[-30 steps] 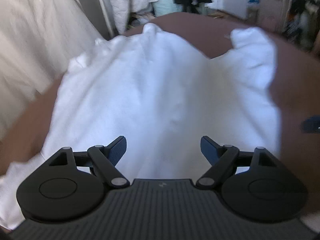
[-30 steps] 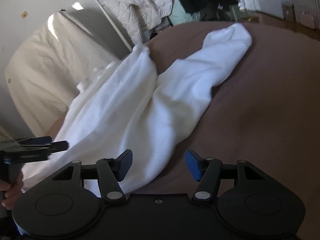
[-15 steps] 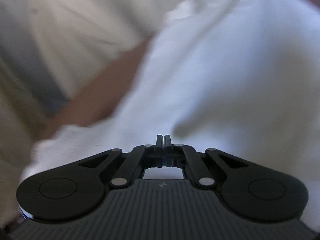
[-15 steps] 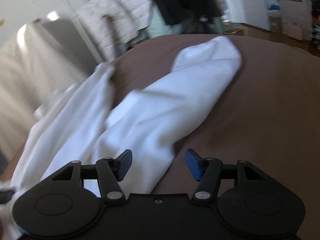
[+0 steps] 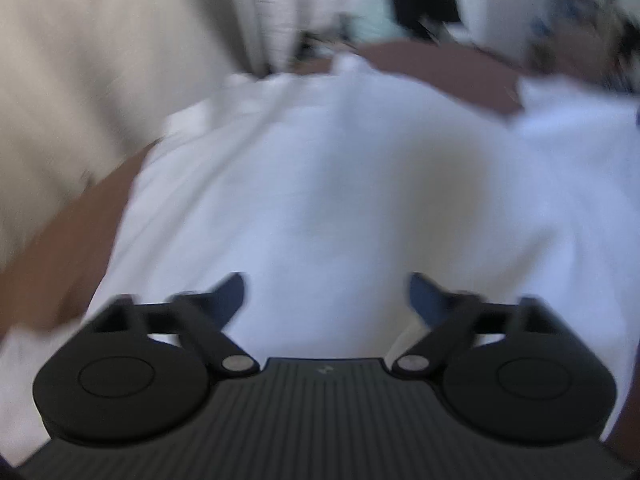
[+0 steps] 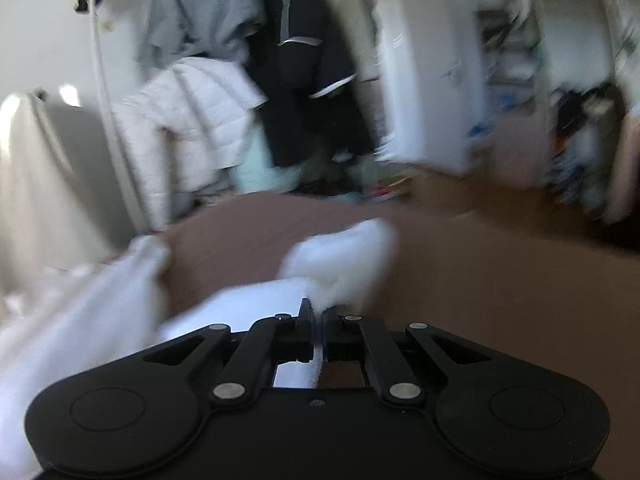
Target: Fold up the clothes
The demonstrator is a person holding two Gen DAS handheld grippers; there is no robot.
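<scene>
A white garment (image 5: pixel 360 184) lies spread on a brown bed cover (image 5: pixel 60 248). My left gripper (image 5: pixel 324 292) hovers over the garment's body. Its jaws are opening wide, and the cloth lies below them with nothing pinched. In the right wrist view a white sleeve (image 6: pixel 344 252) reaches out over the brown cover (image 6: pixel 500 280). My right gripper (image 6: pixel 316 312) is shut on that sleeve, and a thin strip of white cloth shows between its pads. Both views are blurred by motion.
A cream drape (image 5: pixel 60 80) hangs at the left of the bed. Beyond the far edge hang dark clothes (image 6: pixel 296 60) and a white quilted jacket (image 6: pixel 192 112). Blurred clutter and shelves (image 6: pixel 512 80) fill the back right.
The left gripper, shut half a second ago, now stands wide again, and its view has swung back over the garment. The right gripper has closed on the sleeve and tilted up toward the room.
</scene>
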